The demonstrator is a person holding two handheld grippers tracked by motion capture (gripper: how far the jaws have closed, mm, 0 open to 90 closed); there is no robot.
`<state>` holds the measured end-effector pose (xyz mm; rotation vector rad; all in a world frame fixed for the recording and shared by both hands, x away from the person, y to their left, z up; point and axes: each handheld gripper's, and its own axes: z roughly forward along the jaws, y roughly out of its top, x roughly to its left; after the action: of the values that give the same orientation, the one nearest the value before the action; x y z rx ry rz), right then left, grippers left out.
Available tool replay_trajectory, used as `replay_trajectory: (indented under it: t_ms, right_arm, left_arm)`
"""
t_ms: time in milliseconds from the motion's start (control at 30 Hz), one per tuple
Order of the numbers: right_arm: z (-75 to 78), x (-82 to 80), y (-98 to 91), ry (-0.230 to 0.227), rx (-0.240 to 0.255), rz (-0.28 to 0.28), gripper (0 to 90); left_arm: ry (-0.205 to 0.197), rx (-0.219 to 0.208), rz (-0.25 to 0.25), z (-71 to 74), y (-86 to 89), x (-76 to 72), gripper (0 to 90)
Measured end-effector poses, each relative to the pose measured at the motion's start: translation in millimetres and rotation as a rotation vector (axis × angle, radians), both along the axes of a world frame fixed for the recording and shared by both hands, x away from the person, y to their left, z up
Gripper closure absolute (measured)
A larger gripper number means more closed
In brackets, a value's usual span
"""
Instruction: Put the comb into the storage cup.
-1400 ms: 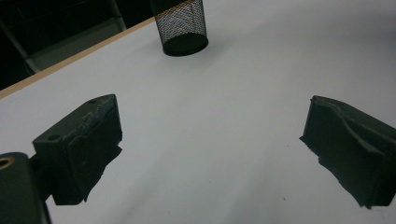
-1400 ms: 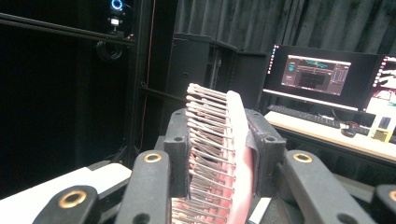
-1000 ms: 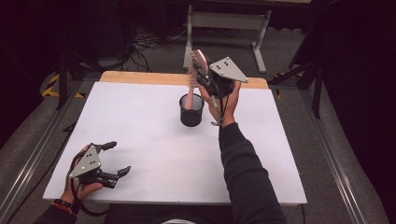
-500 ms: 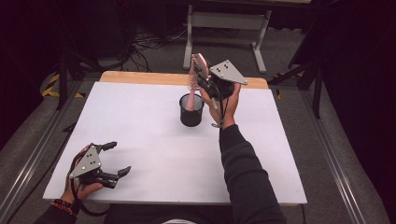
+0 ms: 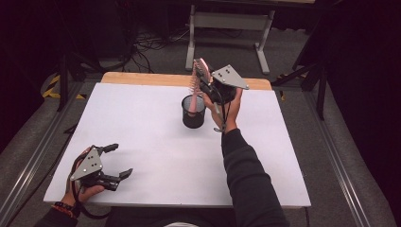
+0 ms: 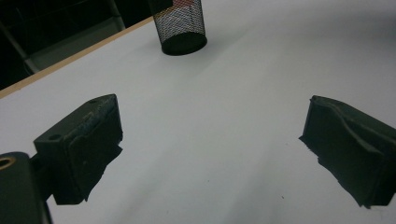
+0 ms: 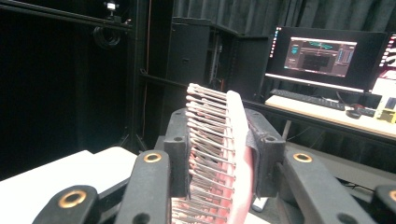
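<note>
White board covering the table (image 5: 156,142) is sitting in a dark room, with lit monitors (image 7: 317,56) glowing behind it. Right gripper (image 5: 204,78) is pinching the pink hairbrush (image 5: 195,85) by its head, jaws pressing on the bristle side and the back, and is holding it upright with the handle end standing inside the black mesh cup (image 5: 193,112) near the far edge. Left gripper (image 5: 116,161) is resting at the near left corner, jaws spread with nothing between them.

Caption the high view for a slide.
Right gripper clamps a pink hairbrush above a black mesh cup; left gripper rests open.
</note>
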<state>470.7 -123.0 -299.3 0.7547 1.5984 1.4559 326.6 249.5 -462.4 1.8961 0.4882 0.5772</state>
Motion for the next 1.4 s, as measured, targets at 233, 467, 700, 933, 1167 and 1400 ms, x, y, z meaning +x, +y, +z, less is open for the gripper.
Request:
replay_trajectory:
  t_ms: [233,467,700,933,1167,1400]
  right_arm:
    - [-2.2,-1.7,0.0,-0.002,-0.003,-0.001,65.8]
    - [-5.8,-1.6,-1.2,0.002,-0.005,-0.004,65.8]
    - [-10.2,-2.6,-2.3,0.004,-0.002,-0.003,65.7]
    - [-14.6,-5.0,-0.7,0.012,-0.014,0.005,65.7]
    - [-17.5,-6.8,2.6,0.019,-0.023,0.017,65.6]
    - [-20.5,-6.0,0.3,0.027,-0.027,0.016,65.6]
  left_arm:
    - [0.000,0.004,-0.003,-0.5,-0.4,0.5,5.8]
    - [0.005,0.007,-0.009,-0.5,-0.6,0.5,5.8]
    - [0.008,0.012,-0.011,-0.9,-1.2,0.8,5.8]
    - [0.007,0.012,-0.010,-0.6,-0.8,0.7,5.7]
    - [0.007,0.015,-0.014,-0.5,-1.8,0.4,5.6]
    - [0.008,0.015,-0.014,-0.7,-2.2,0.5,5.6]
